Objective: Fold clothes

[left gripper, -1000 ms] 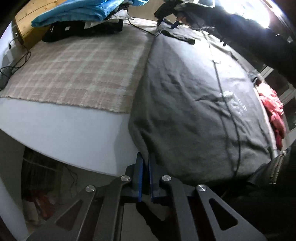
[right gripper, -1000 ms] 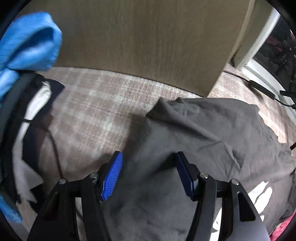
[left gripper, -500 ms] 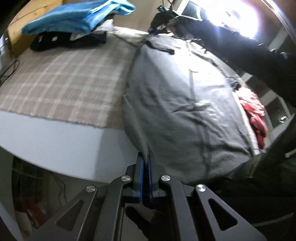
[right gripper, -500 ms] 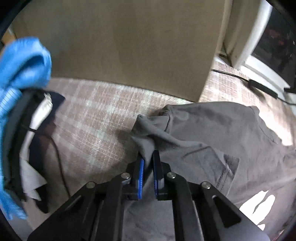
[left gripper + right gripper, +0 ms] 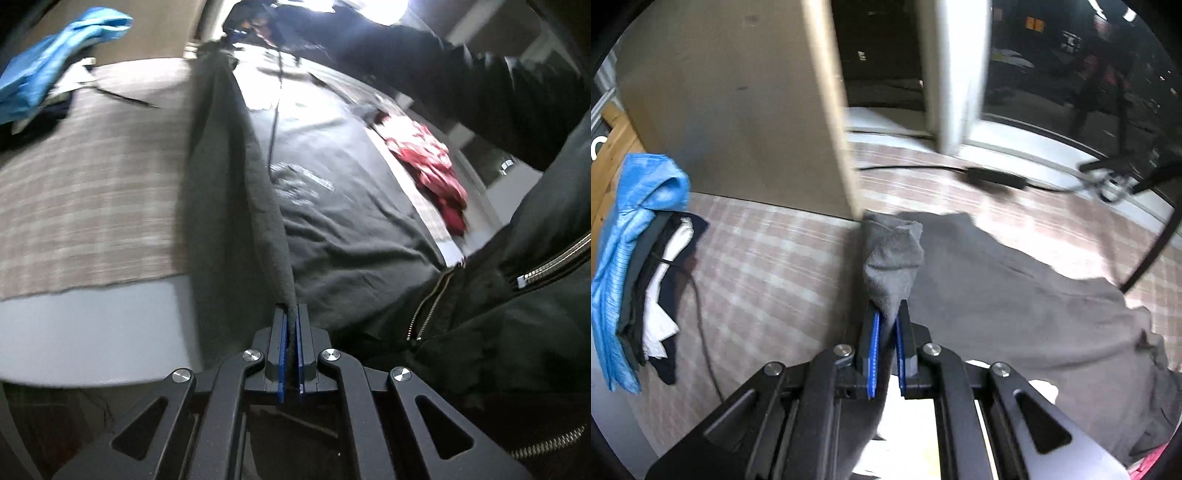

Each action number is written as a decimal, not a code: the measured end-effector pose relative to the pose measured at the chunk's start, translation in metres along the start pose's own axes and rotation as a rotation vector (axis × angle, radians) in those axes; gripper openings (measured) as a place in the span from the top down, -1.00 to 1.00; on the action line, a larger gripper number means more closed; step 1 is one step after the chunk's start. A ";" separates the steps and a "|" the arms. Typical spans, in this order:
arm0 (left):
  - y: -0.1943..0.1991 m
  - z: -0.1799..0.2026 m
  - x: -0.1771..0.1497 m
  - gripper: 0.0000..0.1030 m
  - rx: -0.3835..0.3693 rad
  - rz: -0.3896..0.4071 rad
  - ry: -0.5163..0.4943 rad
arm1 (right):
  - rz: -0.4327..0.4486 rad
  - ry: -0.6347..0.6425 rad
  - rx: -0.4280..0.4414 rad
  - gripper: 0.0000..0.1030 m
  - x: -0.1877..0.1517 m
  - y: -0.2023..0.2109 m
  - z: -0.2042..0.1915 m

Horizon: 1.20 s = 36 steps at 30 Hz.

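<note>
Mid side-fold: left gripper [image 5: 291, 328] and right gripper [image 5: 888, 332] each clamped on one long edge of the grey T-shirt [image 5: 332, 206], lifted off the plaid cloth [image 5: 92, 192]; next, probably carry that edge rightward across the shirt, level.

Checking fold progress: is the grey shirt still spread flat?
No. Its left edge is lifted: the grey shirt is pinched in both the left tool and right tool.

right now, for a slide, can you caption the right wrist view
Right gripper shut on a bunched corner of the dark grey cotton t-shirt, raised above the beige plaid tablecloth.
</note>
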State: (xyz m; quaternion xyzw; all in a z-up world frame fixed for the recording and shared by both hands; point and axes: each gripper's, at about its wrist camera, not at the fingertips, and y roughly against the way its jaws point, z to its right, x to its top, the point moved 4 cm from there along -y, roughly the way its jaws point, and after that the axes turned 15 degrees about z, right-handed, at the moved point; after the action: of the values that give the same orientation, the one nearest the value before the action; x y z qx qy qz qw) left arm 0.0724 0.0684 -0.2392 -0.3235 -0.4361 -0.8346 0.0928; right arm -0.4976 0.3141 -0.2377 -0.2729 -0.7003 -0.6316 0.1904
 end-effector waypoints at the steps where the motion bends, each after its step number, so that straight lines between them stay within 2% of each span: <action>1: -0.005 0.003 0.000 0.93 -0.018 -0.009 -0.005 | -0.005 0.000 -0.016 0.85 -0.004 -0.003 0.007; 5: -0.027 0.017 -0.002 0.94 -0.069 -0.047 -0.035 | -0.029 0.002 -0.075 0.85 -0.018 -0.016 0.030; 10: -0.035 0.028 0.003 0.94 -0.115 -0.058 -0.027 | -0.022 0.012 -0.120 0.85 -0.024 -0.022 0.044; 13: -0.040 0.035 0.003 0.93 -0.135 -0.067 -0.035 | 0.007 0.006 -0.097 0.85 -0.019 -0.014 0.045; 16: -0.053 0.033 -0.002 0.90 -0.141 -0.122 -0.001 | -0.036 0.024 -0.096 0.83 -0.023 -0.021 0.045; 17: -0.055 0.032 -0.004 0.88 -0.128 -0.134 0.000 | -0.036 0.027 -0.108 0.76 -0.022 -0.018 0.047; 19: -0.056 0.031 -0.007 0.83 -0.106 -0.149 -0.002 | -0.038 0.035 -0.132 0.33 -0.021 -0.013 0.050; 20: -0.053 0.032 -0.008 0.68 -0.102 -0.151 -0.005 | -0.039 0.039 -0.144 0.27 -0.021 -0.010 0.052; 22: -0.044 0.032 -0.009 0.58 -0.091 -0.151 -0.013 | -0.036 0.040 -0.162 0.24 -0.020 -0.002 0.056; 29: 0.002 0.036 -0.022 0.45 -0.058 -0.138 -0.054 | 0.032 -0.005 -0.108 0.24 -0.022 0.099 0.092; 31: 0.014 0.037 -0.028 0.45 -0.046 -0.137 -0.074 | 0.056 -0.003 -0.099 0.24 -0.031 0.142 0.102; 36: 0.043 0.010 -0.044 0.45 -0.002 -0.142 -0.039 | 0.157 0.038 -0.097 0.24 -0.067 0.264 0.118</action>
State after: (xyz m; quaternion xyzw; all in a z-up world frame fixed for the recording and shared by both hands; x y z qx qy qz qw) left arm 0.1300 0.0448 -0.2337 -0.3081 -0.4587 -0.8331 0.0244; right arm -0.2716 0.4349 -0.0878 -0.3239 -0.6415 -0.6530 0.2390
